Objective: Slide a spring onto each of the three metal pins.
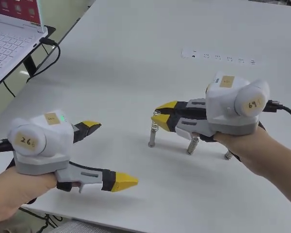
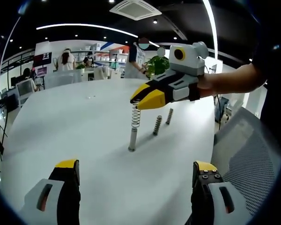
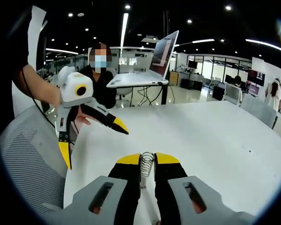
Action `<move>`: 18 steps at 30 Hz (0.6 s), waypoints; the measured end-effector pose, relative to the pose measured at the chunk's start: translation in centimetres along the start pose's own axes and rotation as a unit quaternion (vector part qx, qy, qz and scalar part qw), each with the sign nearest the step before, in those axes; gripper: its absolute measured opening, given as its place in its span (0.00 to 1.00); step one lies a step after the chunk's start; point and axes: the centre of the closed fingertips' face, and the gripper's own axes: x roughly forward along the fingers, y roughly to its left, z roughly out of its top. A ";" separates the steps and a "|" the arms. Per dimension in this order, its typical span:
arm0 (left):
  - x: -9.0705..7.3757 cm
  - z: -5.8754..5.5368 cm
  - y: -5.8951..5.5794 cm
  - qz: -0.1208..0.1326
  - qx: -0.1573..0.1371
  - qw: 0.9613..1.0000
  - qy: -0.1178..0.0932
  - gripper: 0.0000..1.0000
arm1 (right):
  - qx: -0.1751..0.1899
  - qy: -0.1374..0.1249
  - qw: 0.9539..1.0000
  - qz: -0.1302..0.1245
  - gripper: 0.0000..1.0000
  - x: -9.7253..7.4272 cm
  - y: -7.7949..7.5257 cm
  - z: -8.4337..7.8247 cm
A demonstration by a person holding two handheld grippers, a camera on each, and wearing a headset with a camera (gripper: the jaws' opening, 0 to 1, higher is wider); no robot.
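Head view has the right tongs (image 1: 156,116) pressed together on a silver coil spring (image 1: 155,127), pinching its top. The spring's lower turns sit around the top of a slim upright metal pin (image 1: 152,141) that stands on the white tabletop (image 1: 131,58).

To the right of that pin, near it and in a row running under the person's right hand (image 1: 247,145), stand two other metal pins (image 1: 193,144). Each is already wrapped in a coil, and the farther one is partly hidden by the hand.

Left of the upright metal pin and well apart from it, the left tongs (image 1: 106,153) hover over the tabletop. Their yellow tips are spread wide and hold nothing.

Beyond the pin lies a flat white power strip (image 1: 218,57). Far to the pin's left and farther back is an open white laptop (image 1: 9,34).

Right gripper view shows the two yellow-tipped jaws rising close together with the spring (image 3: 147,165) caught upright between them. The left tongs (image 3: 93,145) are splayed open off to the side, in front of a grey mesh chair back (image 3: 28,154).

Left gripper view shows its own tips standing far apart at the bottom of the picture. Ahead of them the spring (image 2: 136,115) rises from the pin (image 2: 132,139) up into the closed right tongs (image 2: 147,99). The two other pins (image 2: 157,125) stand just behind it.
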 end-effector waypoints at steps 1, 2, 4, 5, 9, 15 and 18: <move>0.0 0.1 0.0 0.000 0.000 1.000 -0.001 0.98 | 0.000 0.001 1.000 0.000 0.07 0.0 0.0 0.0; 0.0 0.1 0.0 -0.001 -0.001 1.000 -0.001 0.98 | 0.001 0.001 1.000 0.001 0.07 0.0 -0.1 0.0; 0.1 0.1 0.0 -0.001 0.000 1.000 -0.001 0.98 | 0.003 0.001 1.000 0.001 0.07 0.0 0.0 -0.1; 0.1 0.1 0.0 -0.001 0.000 1.000 -0.001 0.98 | 0.003 0.001 1.000 0.001 0.07 0.0 0.0 -0.1; 0.1 0.0 0.0 -0.002 0.000 1.000 0.001 0.98 | 0.003 0.003 1.000 0.003 0.07 0.0 0.1 -0.2; 0.0 0.0 -0.1 -0.003 -0.001 1.000 0.001 0.98 | 0.005 0.005 1.000 0.003 0.07 0.2 0.1 -0.5; 0.0 0.0 -0.1 -0.003 -0.001 1.000 0.000 0.98 | 0.005 0.005 1.000 0.003 0.07 0.4 0.0 -0.5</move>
